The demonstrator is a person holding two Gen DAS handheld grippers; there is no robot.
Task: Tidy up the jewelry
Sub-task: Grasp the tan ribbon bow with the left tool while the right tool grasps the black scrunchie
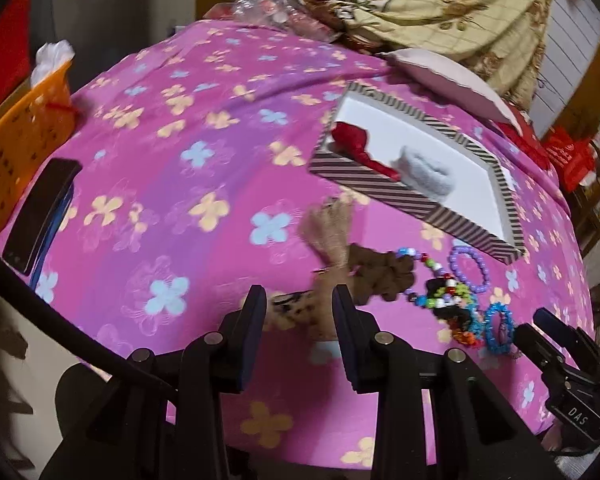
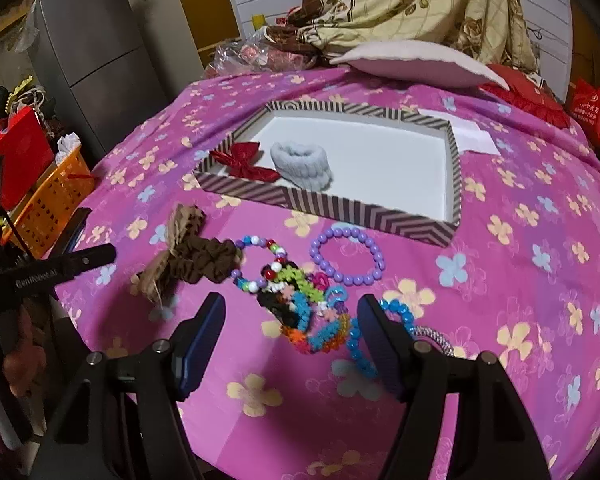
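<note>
My right gripper (image 2: 290, 320) hangs with jaws wide and empty over the tangled colourful bead bracelet (image 2: 300, 312) on the bed near the striped box (image 2: 364, 210); I'd close on one strand. My left gripper (image 1: 298, 308), parted and empty, nears the burlap bow (image 1: 332, 236).

Pink flowered cloth (image 2: 500, 300); striped box (image 2: 340, 204); purple bracelet (image 2: 346, 256).

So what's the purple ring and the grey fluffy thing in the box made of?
The purple bracelet looks like smooth plastic beads: round, even, slightly glossy. The grey band in the striped box looks like soft, matte ribbed fabric, perhaps fleece or knit.
</note>
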